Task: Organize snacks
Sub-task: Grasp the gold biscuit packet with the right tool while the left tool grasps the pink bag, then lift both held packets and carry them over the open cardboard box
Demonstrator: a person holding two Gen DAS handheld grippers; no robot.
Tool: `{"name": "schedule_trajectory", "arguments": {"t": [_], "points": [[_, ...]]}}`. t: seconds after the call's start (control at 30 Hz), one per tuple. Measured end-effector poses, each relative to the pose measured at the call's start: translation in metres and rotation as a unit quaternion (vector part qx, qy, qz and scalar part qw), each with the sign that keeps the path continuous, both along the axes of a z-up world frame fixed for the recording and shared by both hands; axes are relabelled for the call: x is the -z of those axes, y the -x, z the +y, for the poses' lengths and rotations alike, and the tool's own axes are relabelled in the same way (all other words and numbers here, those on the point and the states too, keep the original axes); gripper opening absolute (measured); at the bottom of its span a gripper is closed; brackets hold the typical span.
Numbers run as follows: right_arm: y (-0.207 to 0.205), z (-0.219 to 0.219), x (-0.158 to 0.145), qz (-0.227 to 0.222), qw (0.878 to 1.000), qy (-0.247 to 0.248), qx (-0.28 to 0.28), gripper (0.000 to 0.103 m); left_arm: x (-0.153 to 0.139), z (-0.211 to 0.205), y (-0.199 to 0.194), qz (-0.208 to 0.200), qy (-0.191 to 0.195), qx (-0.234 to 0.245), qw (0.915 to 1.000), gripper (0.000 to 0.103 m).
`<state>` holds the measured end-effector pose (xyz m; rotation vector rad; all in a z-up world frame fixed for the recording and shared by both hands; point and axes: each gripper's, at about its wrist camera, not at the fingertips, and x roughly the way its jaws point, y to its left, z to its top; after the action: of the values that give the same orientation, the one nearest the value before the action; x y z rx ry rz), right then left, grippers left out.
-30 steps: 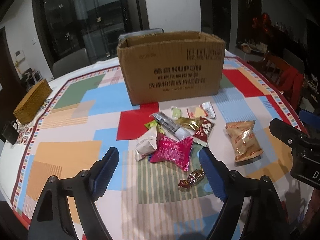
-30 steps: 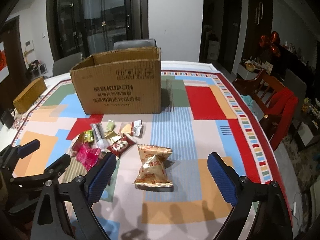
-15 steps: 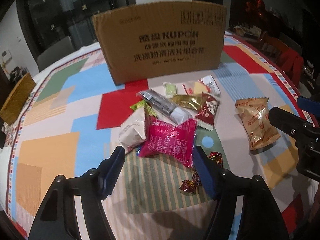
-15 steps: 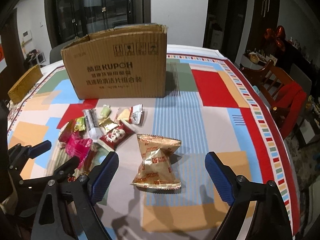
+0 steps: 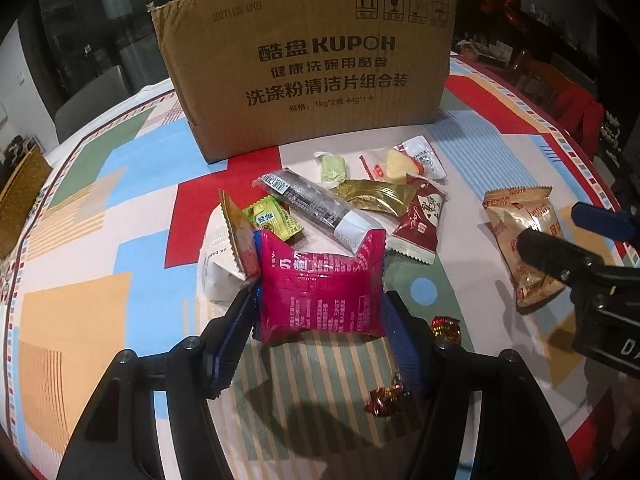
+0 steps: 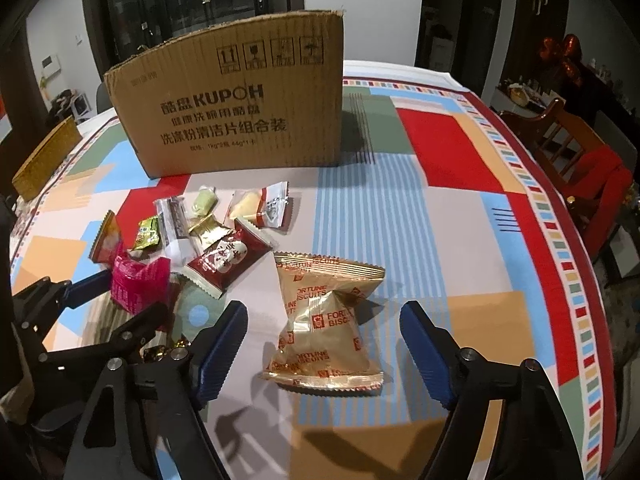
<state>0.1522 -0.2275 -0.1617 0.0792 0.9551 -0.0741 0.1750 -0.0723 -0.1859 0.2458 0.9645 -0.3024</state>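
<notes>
Both grippers have dropped closer to the snacks in front of the cardboard box (image 5: pixel 304 80) — the left gripper (image 5: pixel 320 320) squeezes the pink packet (image 5: pixel 320 288), the right gripper (image 6: pixel 324 344) is closing around the gold biscuit bag (image 6: pixel 324 320), not touching yet — either slippery wrapper could slide out.

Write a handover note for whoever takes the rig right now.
Left gripper: pads against both sides of the pink packet, packet on the table.
Right gripper: jaws closing around the gold biscuit bag, not touching yet.
Done: nothing visibly boxed.
Left: lift both, drop into the cardboard box, then clear the remaining snack pile and foil candies.
</notes>
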Motion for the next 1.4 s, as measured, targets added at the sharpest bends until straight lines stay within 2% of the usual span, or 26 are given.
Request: {"name": "schedule_trajectory", "arguments": {"t": [0.13,0.43,0.57,1.4], "points": [[-0.006,-0.001,0.007,0.010,1.000,-0.008,0.000,0.073,0.002,0.000,-0.006,0.004,0.007,0.000,1.0000,0.064],[-0.014,-0.003,0.021,0.041,0.999,-0.031,-0.003,0.048,0.002,-0.001,-0.013,0.005,0.015,0.003,0.9999,0.052],[-0.014,-0.003,0.020,0.040,0.998,-0.039,-0.006,0.041,0.002,0.000,-0.013,0.009,0.019,0.004,0.9998,0.048],[0.007,-0.003,-0.028,-0.016,0.999,-0.042,-0.014,0.040,-0.052,0.010,0.017,-0.035,0.026,-0.017,0.9989,0.047]]}}
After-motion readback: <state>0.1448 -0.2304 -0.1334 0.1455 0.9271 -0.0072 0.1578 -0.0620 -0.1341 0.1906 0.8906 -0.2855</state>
